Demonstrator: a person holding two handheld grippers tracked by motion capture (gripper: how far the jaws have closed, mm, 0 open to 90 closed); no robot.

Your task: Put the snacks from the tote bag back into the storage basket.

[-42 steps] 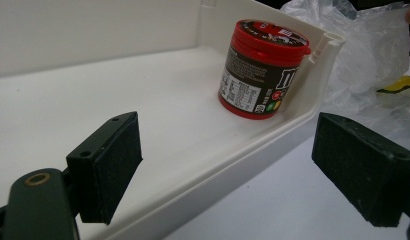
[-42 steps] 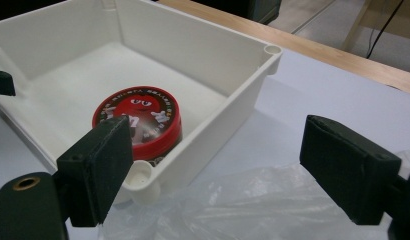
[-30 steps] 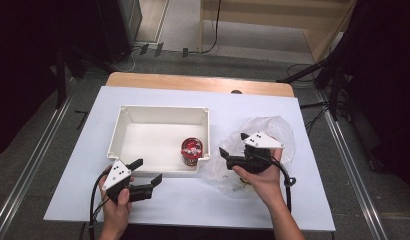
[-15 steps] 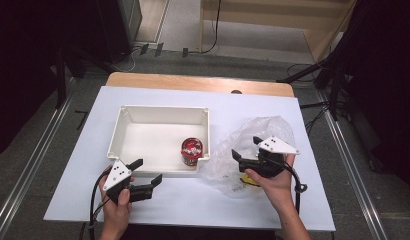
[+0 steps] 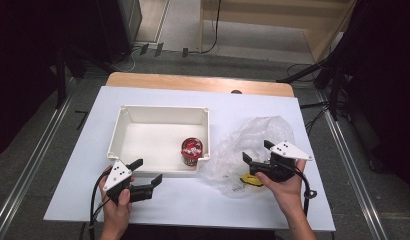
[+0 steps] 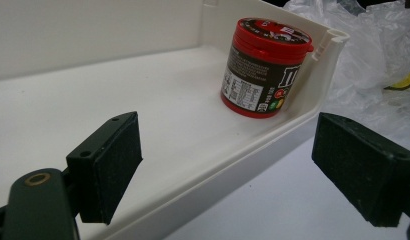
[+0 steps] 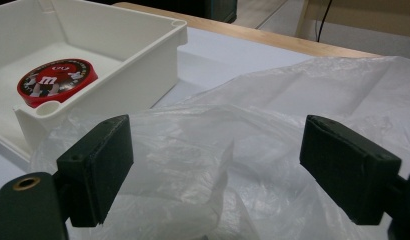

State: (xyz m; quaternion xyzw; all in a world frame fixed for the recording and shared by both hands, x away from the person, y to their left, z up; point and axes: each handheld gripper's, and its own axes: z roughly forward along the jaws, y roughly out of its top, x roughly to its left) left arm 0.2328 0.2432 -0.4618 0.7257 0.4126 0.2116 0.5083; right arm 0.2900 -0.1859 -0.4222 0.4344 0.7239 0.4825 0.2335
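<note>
The white-topped table (image 5: 193, 200) carries an open white tray (image 5: 124, 131) with a crumpled clear plastic bag (image 5: 253, 137) just beside it.

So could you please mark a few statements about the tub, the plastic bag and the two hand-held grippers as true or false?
1. The red-lidded tub stands upright inside the white tray. True.
2. The left hand-held gripper is shut on the tub. False: its jaws are open and empty, in front of the tray's near wall.
3. The right hand-held gripper is over the plastic bag with open jaws. True.
4. The plastic bag lies inside the tray. False: it lies on the table to the tray's right.
5. Something yellow shows through the bag. True.
</note>
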